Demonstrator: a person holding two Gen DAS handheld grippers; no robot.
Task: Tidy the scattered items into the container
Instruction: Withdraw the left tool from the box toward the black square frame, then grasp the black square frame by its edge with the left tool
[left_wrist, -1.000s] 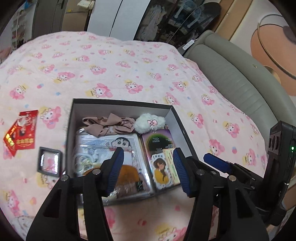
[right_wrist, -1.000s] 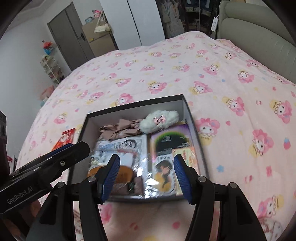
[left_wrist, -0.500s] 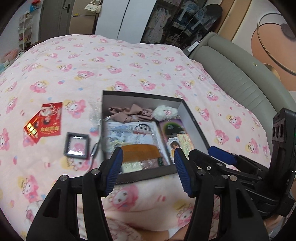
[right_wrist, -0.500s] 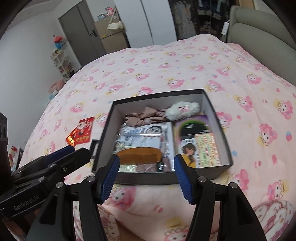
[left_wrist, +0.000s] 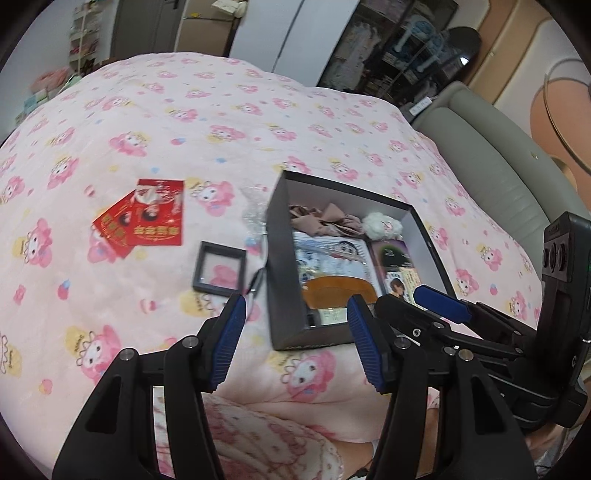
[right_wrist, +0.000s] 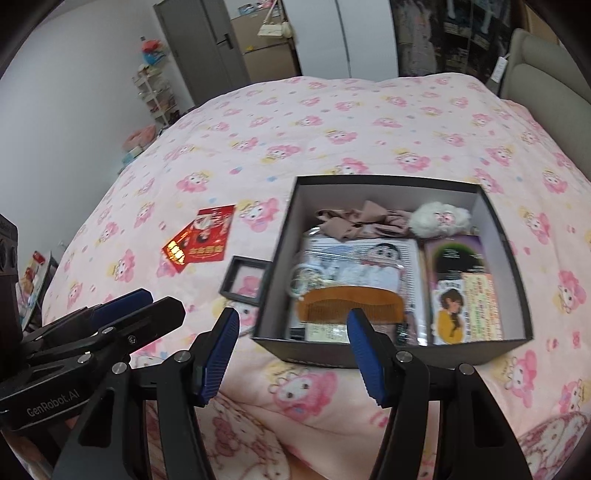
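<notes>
Where quilt puckers, rigid box (right_wrist: 391, 354), seemingly wooden comb (right_wrist: 351, 304)

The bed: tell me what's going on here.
A person is tidying with two handheld grippers. The left gripper and right gripper both hang open and empty in front of the box. A comb, bow and pompom are already inside. The red envelopes and small frame lie outside on the blanket.

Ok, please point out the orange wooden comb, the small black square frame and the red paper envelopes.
orange wooden comb (right_wrist: 351, 303), right wrist view, its middle.
small black square frame (left_wrist: 219, 272), left wrist view, its centre.
red paper envelopes (left_wrist: 157, 216), left wrist view, top envelope.
</notes>
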